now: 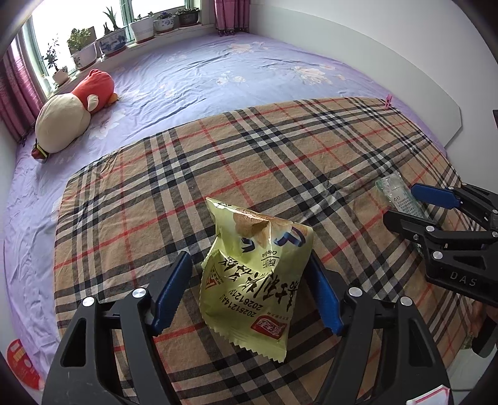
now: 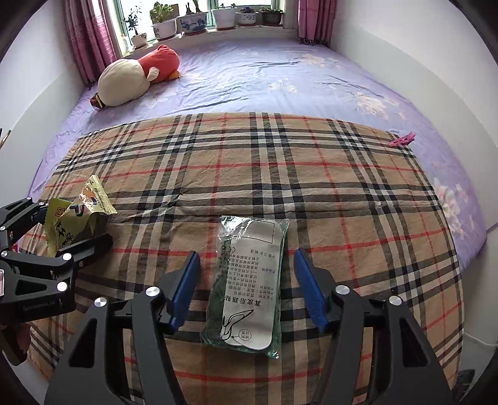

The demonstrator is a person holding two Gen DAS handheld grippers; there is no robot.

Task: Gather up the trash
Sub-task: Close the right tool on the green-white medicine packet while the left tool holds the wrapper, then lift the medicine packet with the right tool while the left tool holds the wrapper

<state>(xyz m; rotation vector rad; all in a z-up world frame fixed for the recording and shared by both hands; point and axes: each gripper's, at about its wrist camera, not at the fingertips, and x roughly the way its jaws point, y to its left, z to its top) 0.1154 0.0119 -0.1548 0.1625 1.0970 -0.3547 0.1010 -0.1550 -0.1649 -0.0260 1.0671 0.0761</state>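
Note:
A crumpled yellow-green snack bag lies on the plaid blanket between the blue pads of my open left gripper; the right pad touches or nearly touches it. A flat clear packet with a printed grey card lies between the pads of my open right gripper, with gaps on both sides. The right gripper and the packet also show at the right of the left wrist view. The left gripper and the snack bag show at the left of the right wrist view.
The plaid blanket covers the near part of a purple-sheeted bed. A red and cream plush toy lies far left near a windowsill of potted plants. A pink clothes peg lies at the blanket's far right corner.

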